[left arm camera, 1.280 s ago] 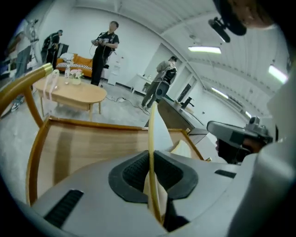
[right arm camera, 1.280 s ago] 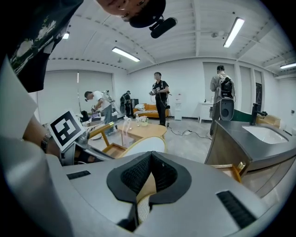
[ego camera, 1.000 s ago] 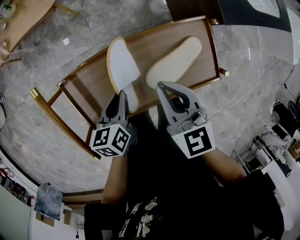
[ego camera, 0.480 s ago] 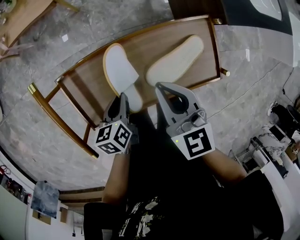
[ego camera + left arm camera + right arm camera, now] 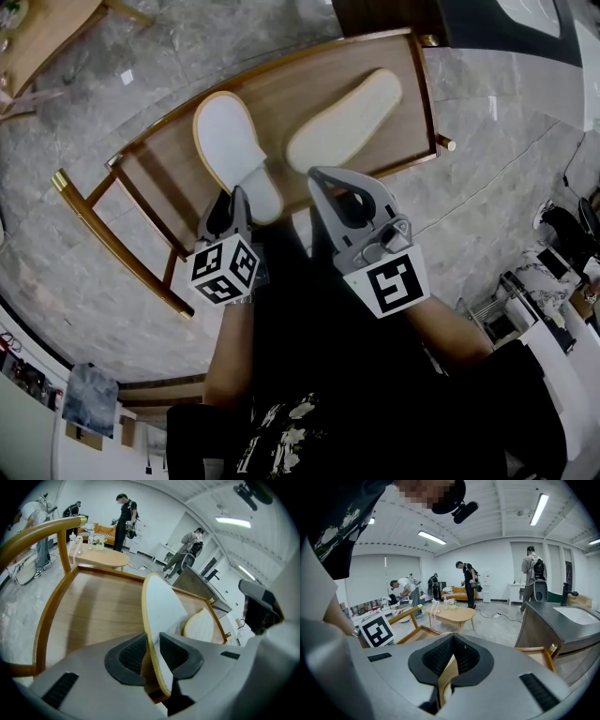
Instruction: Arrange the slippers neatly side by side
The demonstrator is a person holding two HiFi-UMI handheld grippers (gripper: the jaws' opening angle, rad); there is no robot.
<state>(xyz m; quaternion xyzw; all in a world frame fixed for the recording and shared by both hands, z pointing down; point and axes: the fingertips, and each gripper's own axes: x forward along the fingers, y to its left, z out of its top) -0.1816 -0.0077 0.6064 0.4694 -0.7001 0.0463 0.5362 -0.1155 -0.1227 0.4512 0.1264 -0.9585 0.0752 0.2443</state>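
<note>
Two slippers lie on a wooden rack (image 5: 164, 183). The white slipper (image 5: 228, 148) is on the left, the cream slipper (image 5: 345, 120) on the right, and their toes fan apart. My left gripper (image 5: 238, 197) is at the white slipper's heel. In the left gripper view the jaws (image 5: 152, 651) have just been opening; the white slipper's (image 5: 161, 609) sole edge stands between the pads (image 5: 131, 656), with a slit of wood showing beside it. My right gripper (image 5: 317, 174) is shut on the cream slipper's heel edge (image 5: 449, 670).
The rack stands on a marble floor (image 5: 84, 262), with a dark cabinet (image 5: 394, 14) just behind it. A low wooden coffee table (image 5: 101, 557) and several standing people are farther off. A counter with a sink (image 5: 567, 618) is to the right.
The white slipper has swung left and come down flatter on the rack. The left gripper followed it down and left. The right gripper and cream slipper stayed put.
</note>
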